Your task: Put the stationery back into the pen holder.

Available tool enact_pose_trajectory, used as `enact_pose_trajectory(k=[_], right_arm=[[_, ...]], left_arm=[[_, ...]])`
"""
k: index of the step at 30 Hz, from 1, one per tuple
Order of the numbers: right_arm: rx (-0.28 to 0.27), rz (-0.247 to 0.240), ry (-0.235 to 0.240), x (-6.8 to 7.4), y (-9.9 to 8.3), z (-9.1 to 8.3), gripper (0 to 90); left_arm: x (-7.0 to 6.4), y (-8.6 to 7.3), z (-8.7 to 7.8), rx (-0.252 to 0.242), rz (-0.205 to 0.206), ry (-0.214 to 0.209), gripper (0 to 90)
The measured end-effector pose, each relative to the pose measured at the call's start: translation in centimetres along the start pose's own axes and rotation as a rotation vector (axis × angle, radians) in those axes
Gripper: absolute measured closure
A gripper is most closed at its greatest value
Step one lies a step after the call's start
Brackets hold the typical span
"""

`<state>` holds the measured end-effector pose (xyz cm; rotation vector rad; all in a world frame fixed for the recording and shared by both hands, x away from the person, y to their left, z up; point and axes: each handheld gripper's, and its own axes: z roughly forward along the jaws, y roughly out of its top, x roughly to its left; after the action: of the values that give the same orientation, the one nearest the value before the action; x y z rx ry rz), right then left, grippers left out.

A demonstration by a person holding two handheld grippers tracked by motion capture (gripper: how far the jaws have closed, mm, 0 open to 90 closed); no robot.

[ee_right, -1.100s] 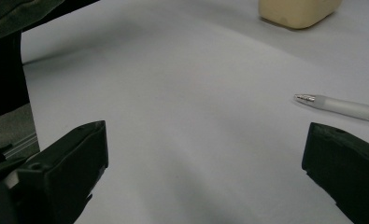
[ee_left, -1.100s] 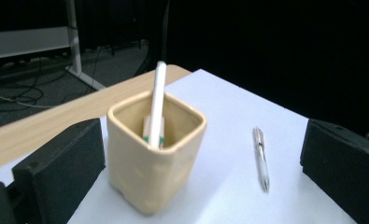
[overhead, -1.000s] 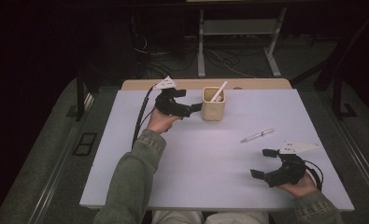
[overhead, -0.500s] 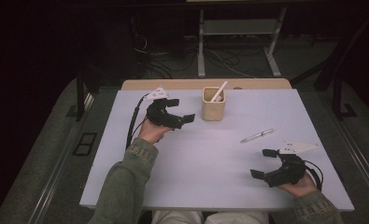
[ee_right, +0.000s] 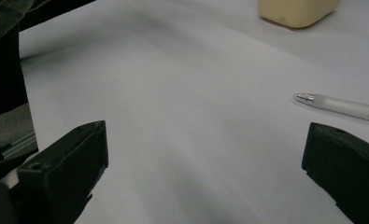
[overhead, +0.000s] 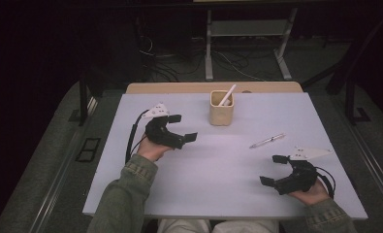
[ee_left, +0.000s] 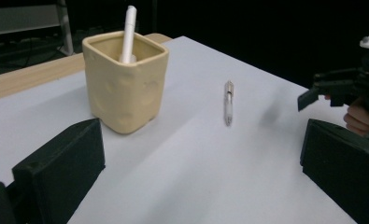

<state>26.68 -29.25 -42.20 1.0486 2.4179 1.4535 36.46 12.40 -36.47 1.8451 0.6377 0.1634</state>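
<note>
Pen (overhead: 267, 141): slim, pale, frosted barrel with a silvery tip, lying flat on the white table (overhead: 218, 194) at about 4 o'clock from the cream cup (overhead: 221, 110), well apart from it. A white pen (overhead: 227, 95) stands tilted inside that cup. The left gripper (overhead: 182, 127), at the cup's 8 o'clock, has its jaws spread wide and empty. The right gripper (overhead: 273, 170), near the table's front edge at the pen's 6 o'clock, is spread too. The right gripper view cuts off the pen's far end and most of the cup.
</note>
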Motion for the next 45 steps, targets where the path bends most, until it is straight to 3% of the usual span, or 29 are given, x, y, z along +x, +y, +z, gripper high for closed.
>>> enact_pose_trajectory(k=[14,18,32,45], right_arm=[[-0.005,-0.001,0.006,0.0,0.0,-0.1,0.1],[-0.002,0.002,0.003,0.0,0.0,0.0,0.1],[0.011,0.0,-0.002,0.0,0.0,0.1,0.1],[0.024,-0.012,-0.004,-0.1,0.6,-0.3,0.1]], left_arm=[[-2.3,-3.7,-2.3,0.045,0.021,0.042,0.0],[-2.7,-4.9,-2.9,0.03,0.0,0.05,0.0],[-3.0,-8.1,-4.6,0.056,-0.042,0.063,0.0],[-3.1,-8.7,-5.0,0.046,-0.028,0.064,0.0]])
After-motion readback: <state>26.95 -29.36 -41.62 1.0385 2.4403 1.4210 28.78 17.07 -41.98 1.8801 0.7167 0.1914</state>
